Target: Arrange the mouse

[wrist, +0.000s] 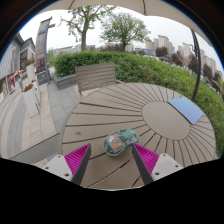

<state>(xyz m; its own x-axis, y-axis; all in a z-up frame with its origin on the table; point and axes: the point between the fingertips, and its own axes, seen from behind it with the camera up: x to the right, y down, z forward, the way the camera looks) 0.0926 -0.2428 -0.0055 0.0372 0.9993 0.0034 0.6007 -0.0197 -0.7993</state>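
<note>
Fingers (111, 160) spread apart, magenta pads (77, 157); rounded translucent greenish mouse (119, 143) between them, gaps either side; round slatted wooden counter (120, 110); flat blue mousepad (186, 109) at 2 o'clock.

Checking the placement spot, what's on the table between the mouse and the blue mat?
Only bare wooden slats of the table. In the gripper view, the mouse sits between the open gripper's fingers; the blue mat lies beyond.

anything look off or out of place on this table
Nothing is spilled or broken. The mouse sits on the round wooden table just ahead of the open jaws of the gripper, well apart from the blue mouse pad near the far edge. That gap is the only untidy thing.
</note>
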